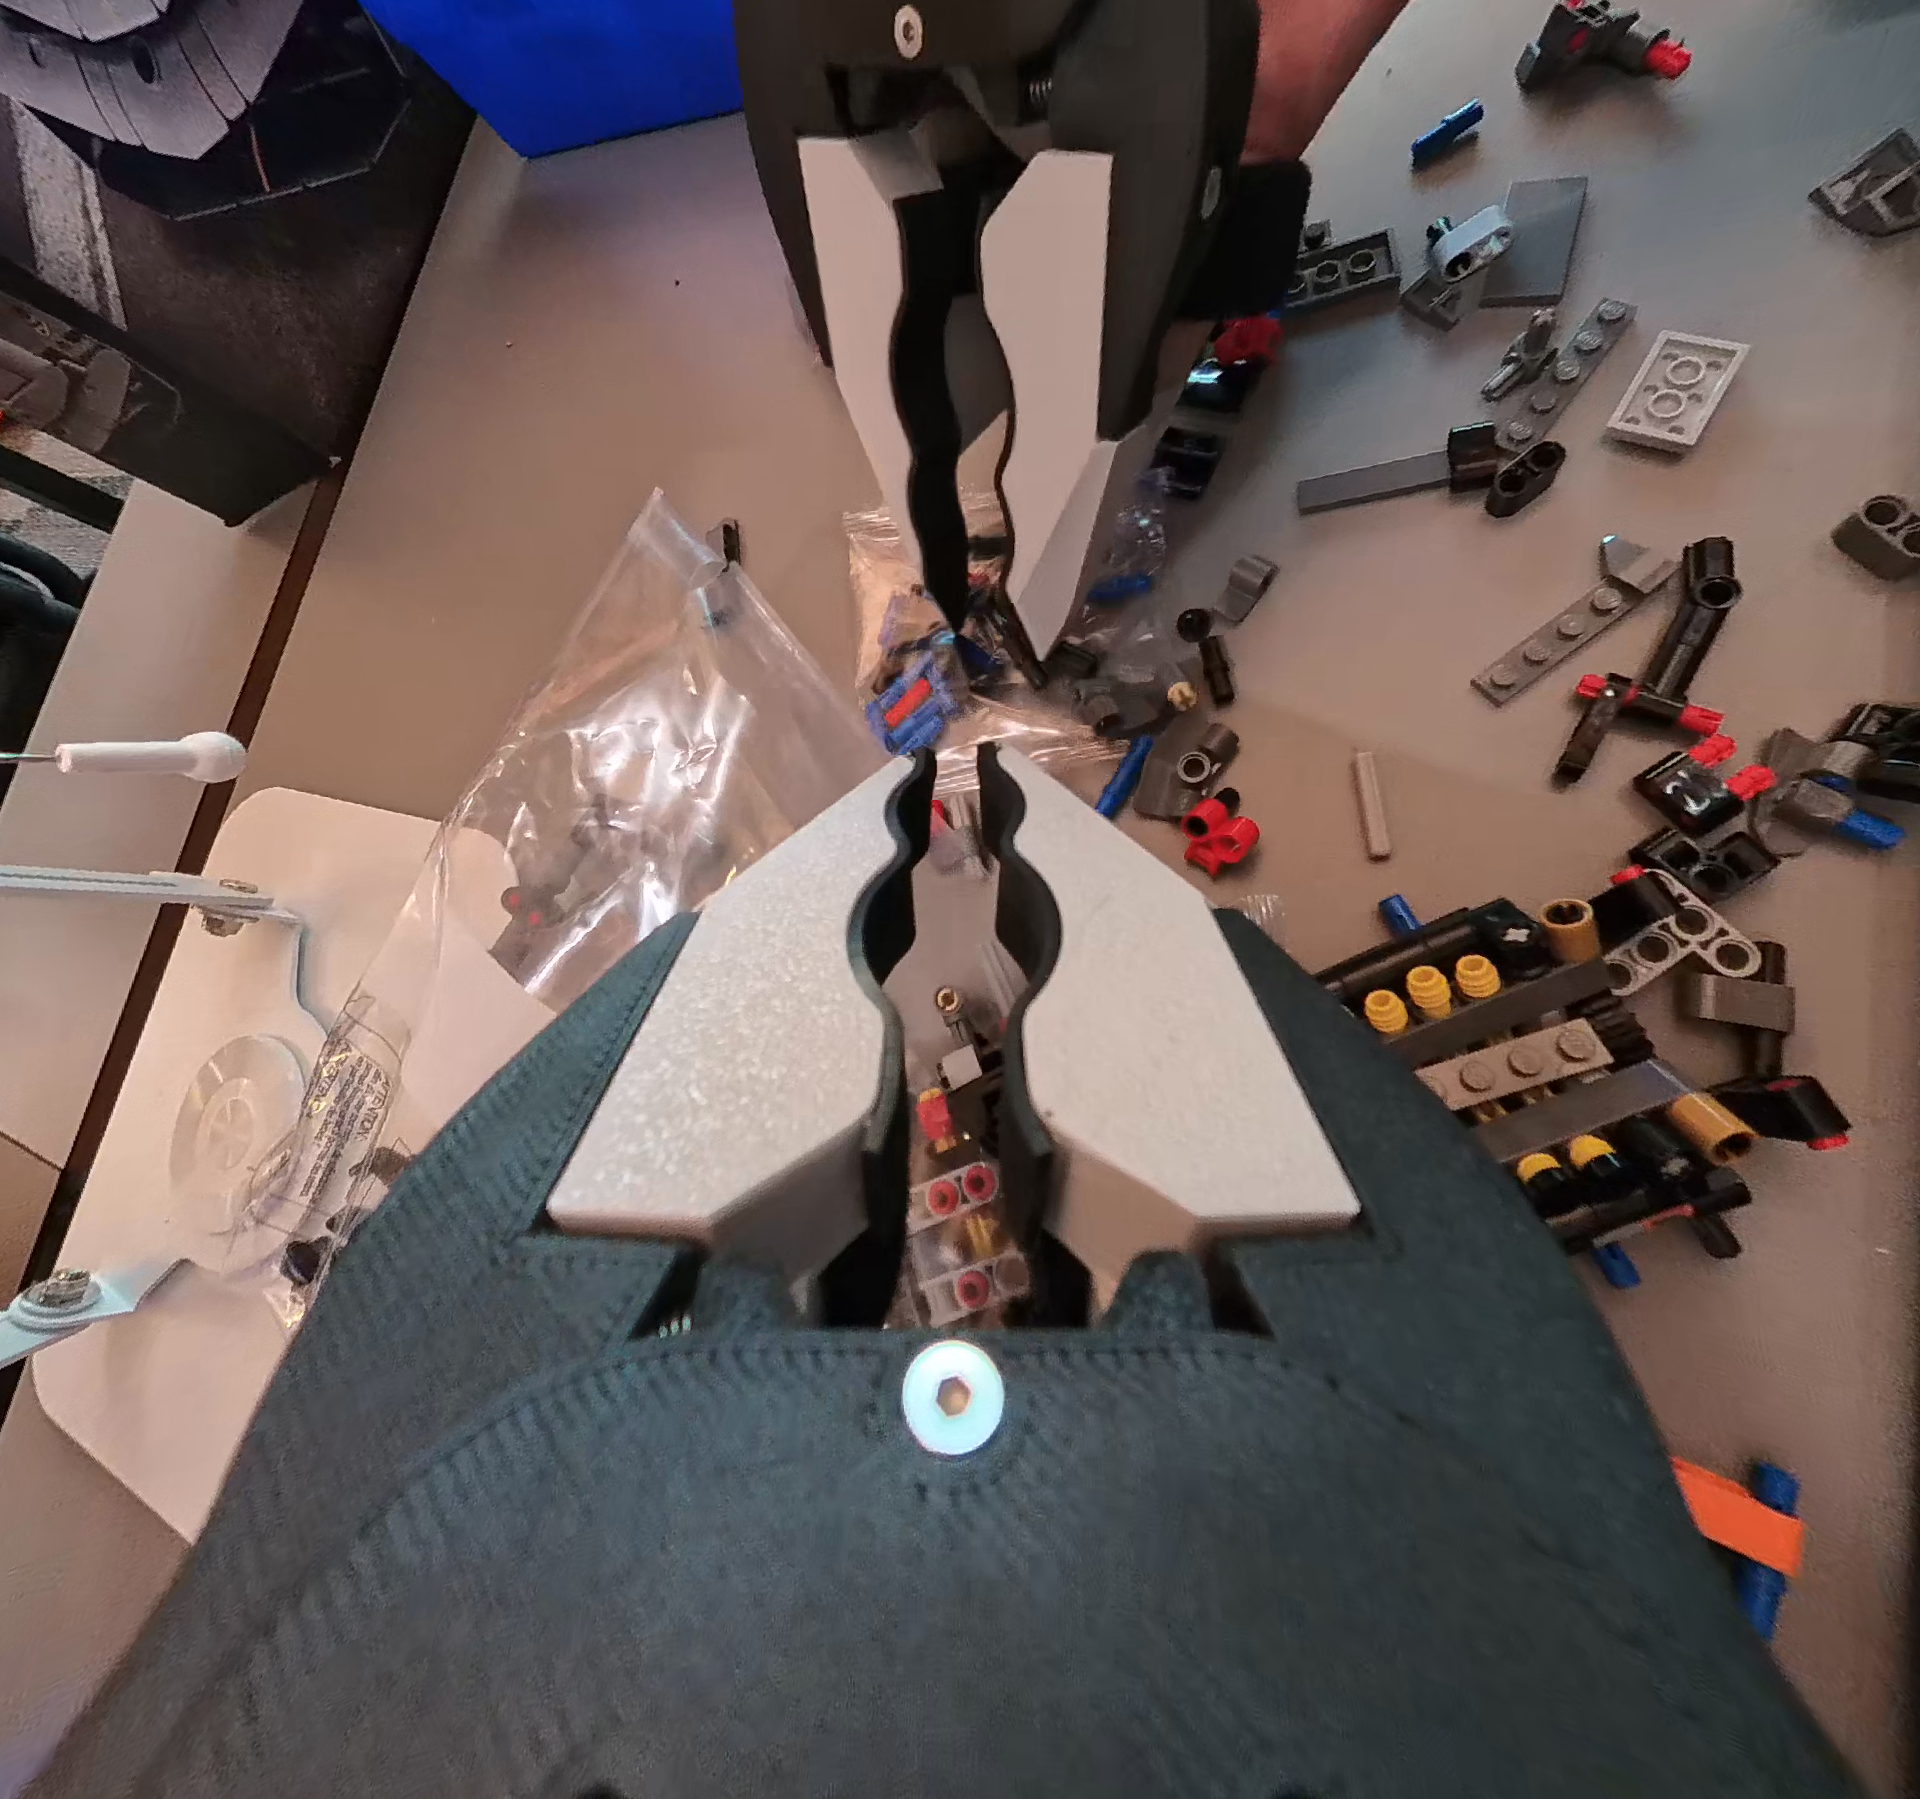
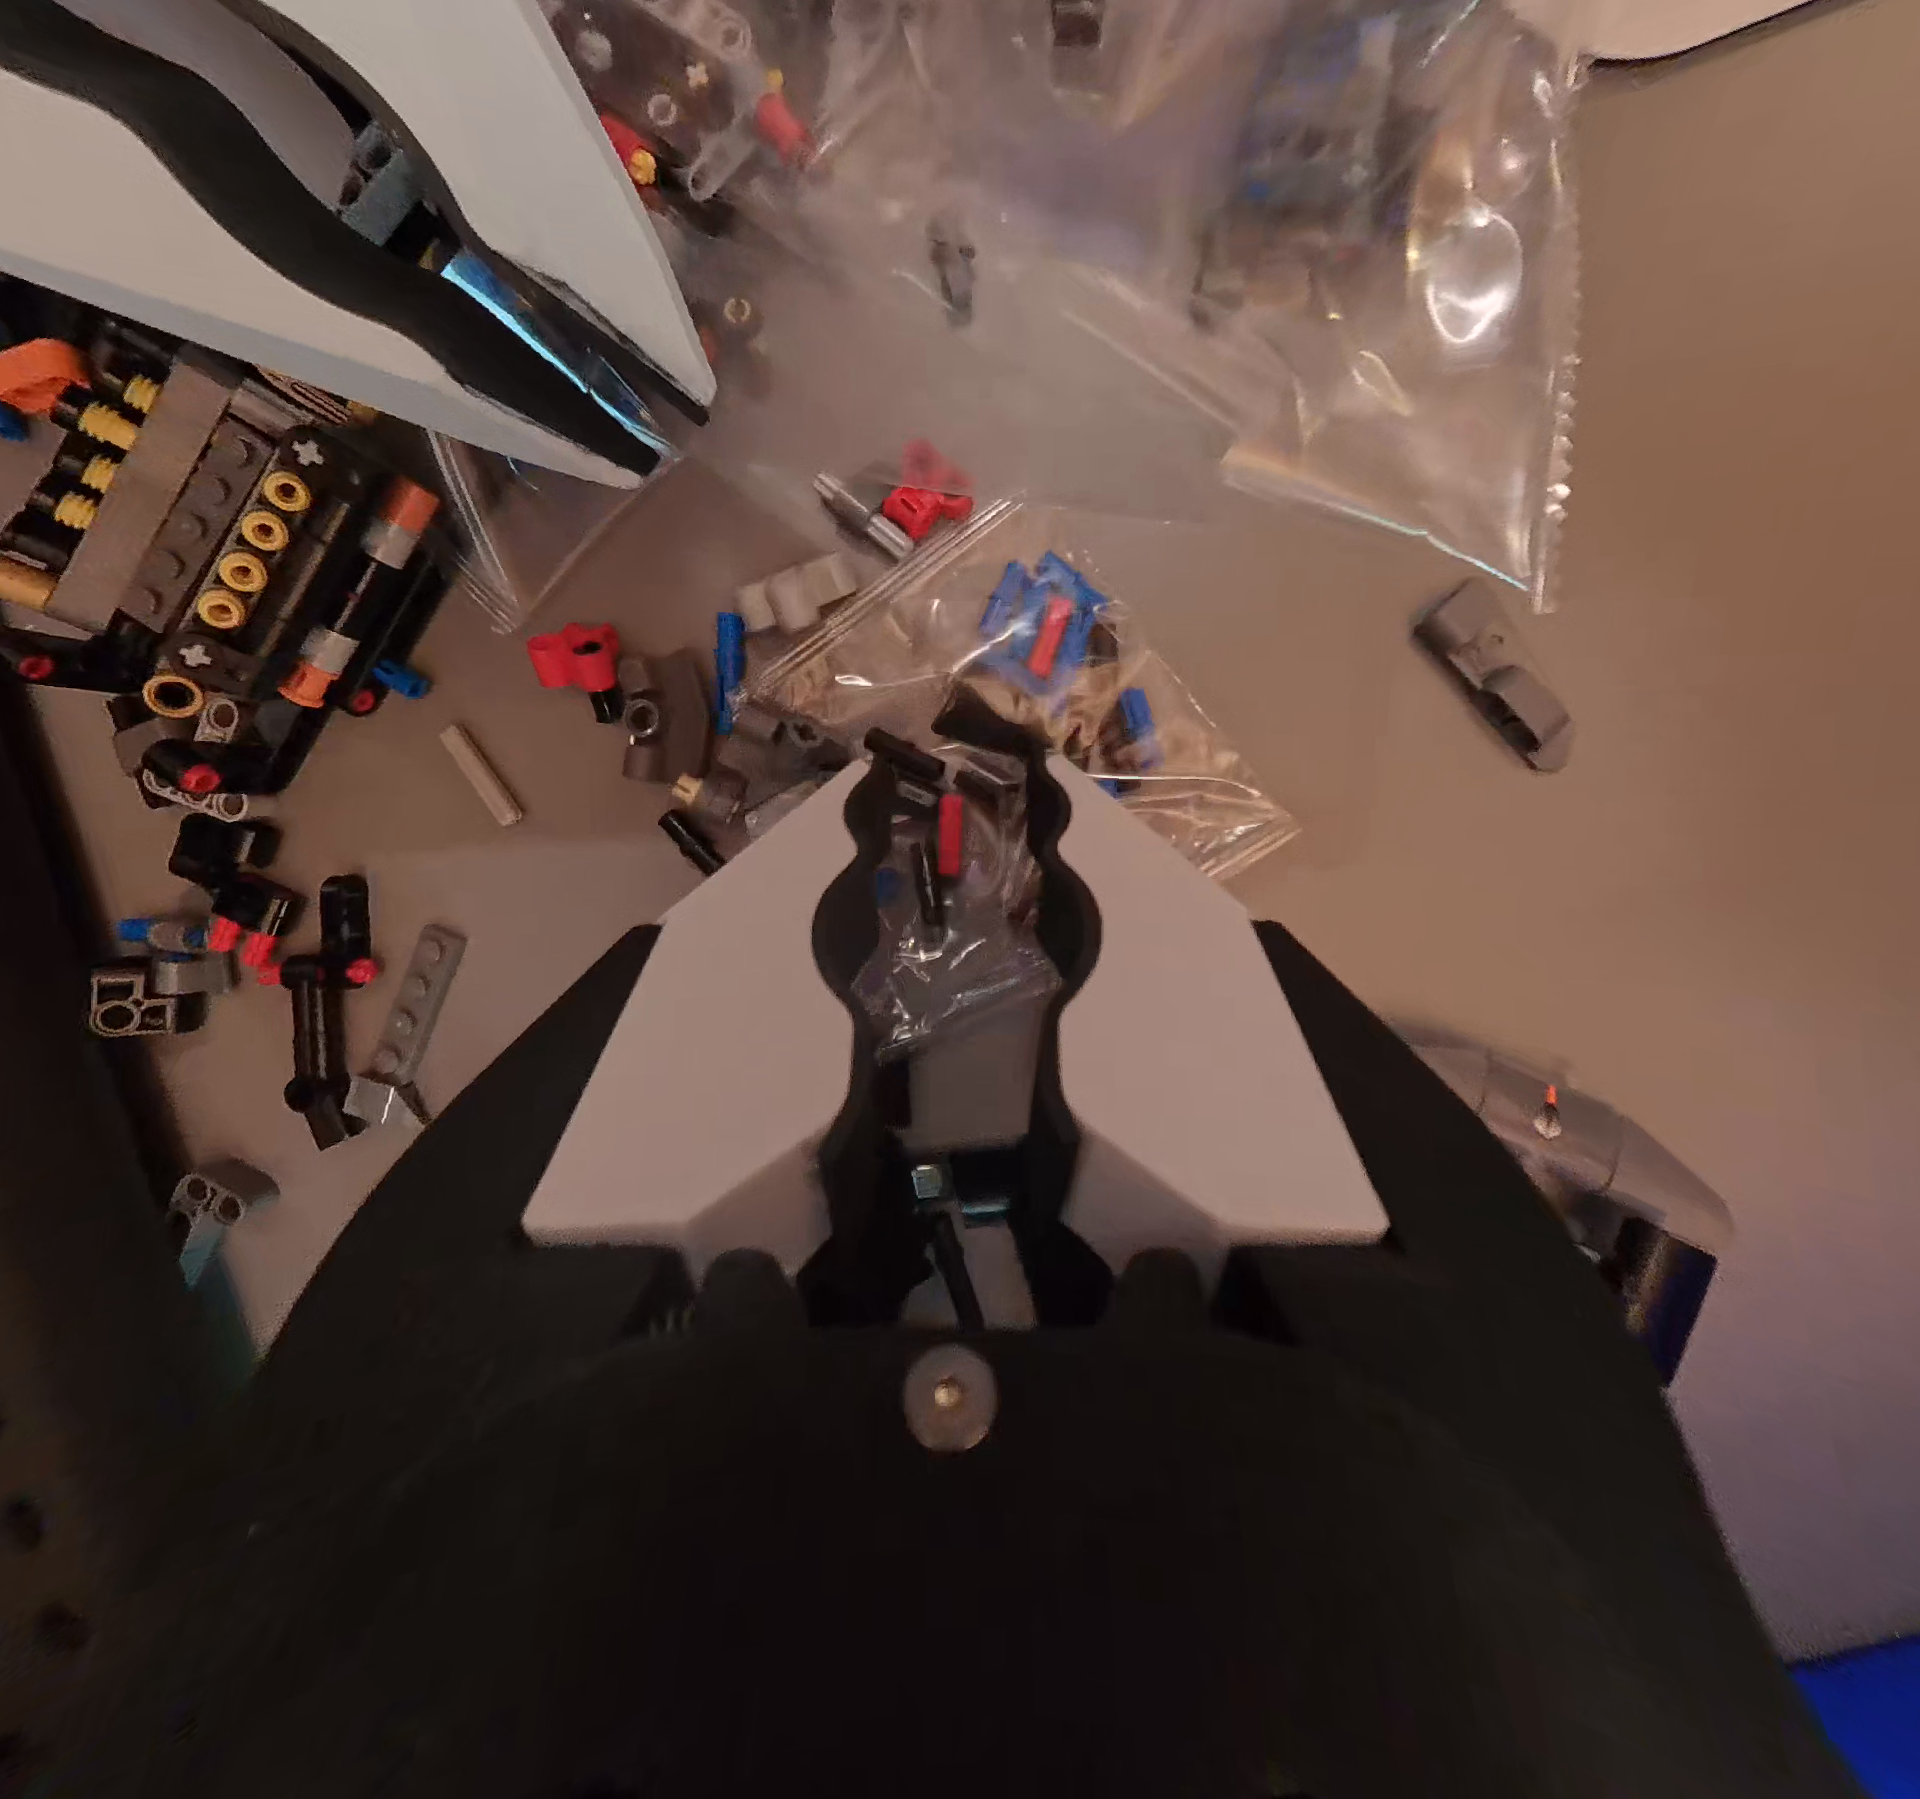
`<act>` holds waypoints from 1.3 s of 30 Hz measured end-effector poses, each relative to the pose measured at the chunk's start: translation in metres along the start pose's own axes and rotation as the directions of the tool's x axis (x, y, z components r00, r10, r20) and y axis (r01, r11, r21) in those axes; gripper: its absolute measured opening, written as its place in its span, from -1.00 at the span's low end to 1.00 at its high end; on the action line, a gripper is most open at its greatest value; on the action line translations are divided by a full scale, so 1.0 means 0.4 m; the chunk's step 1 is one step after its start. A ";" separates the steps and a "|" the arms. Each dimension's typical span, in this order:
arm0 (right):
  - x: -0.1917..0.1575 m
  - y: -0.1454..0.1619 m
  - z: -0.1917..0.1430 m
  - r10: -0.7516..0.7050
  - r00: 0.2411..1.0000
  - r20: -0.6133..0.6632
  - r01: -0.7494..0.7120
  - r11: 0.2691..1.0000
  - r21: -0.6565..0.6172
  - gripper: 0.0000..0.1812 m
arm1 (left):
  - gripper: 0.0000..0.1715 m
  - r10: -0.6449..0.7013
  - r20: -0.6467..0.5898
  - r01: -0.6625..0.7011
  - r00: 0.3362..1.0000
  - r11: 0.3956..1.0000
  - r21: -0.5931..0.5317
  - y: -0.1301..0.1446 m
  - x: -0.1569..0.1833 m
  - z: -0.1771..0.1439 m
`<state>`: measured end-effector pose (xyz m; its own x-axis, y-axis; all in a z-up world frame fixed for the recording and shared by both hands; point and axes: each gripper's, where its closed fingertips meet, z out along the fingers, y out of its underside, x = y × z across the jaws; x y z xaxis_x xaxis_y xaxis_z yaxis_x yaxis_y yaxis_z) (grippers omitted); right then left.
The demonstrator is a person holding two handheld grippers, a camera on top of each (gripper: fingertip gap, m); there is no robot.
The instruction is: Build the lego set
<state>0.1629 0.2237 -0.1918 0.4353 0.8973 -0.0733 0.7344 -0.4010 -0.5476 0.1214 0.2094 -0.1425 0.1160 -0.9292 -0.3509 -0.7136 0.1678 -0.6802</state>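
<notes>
In the left wrist view, the left gripper (image 1: 957, 760) is seen slightly parted and empty above the half-built model (image 1: 1538, 1063); in the right wrist view, the right gripper (image 2: 961, 747) is clenched on a small bag (image 2: 1023, 669) (thin film), which could tear and scatter pieces.

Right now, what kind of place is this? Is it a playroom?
More likely a work table indoors, perhaps an office or lab. Loose lego pieces and clear plastic bags of parts are spread across it, with a half-built lego model nearby.
</notes>
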 end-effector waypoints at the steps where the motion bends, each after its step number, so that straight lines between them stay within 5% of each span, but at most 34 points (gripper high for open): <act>1: -0.001 0.000 0.000 0.001 1.000 0.004 -0.001 1.000 -0.001 -0.77 | -0.93 0.000 -0.001 0.000 1.000 1.000 0.000 0.000 0.000 0.000; 4: -0.001 0.002 -0.006 -0.011 1.000 -0.005 0.011 1.000 -0.002 -1.00 | -0.93 0.001 -0.002 -0.001 1.000 1.000 -0.002 0.001 0.001 0.001; 13: -0.001 0.010 -0.016 -0.030 0.999 -0.018 0.030 0.999 -0.020 -1.00 | -0.93 0.000 -0.004 0.000 1.000 1.000 -0.005 0.002 0.002 0.002; 27: -0.112 -0.077 -0.073 -0.077 0.970 0.233 0.027 0.977 0.210 -1.00 | -0.90 0.001 -0.032 -0.001 0.999 1.000 0.004 -0.004 0.017 0.008; 39: -0.143 -0.117 -0.086 -0.125 0.956 0.265 0.044 0.956 0.291 -1.00 | -0.89 0.030 -0.061 -0.028 0.998 0.999 0.019 -0.017 0.040 0.015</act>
<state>0.1217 0.1849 -0.1335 0.1866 0.9568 -0.2228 0.5693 -0.2902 -0.7692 0.1323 0.1954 -0.1473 0.0528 -0.9421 -0.3313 -0.7032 0.2004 -0.6821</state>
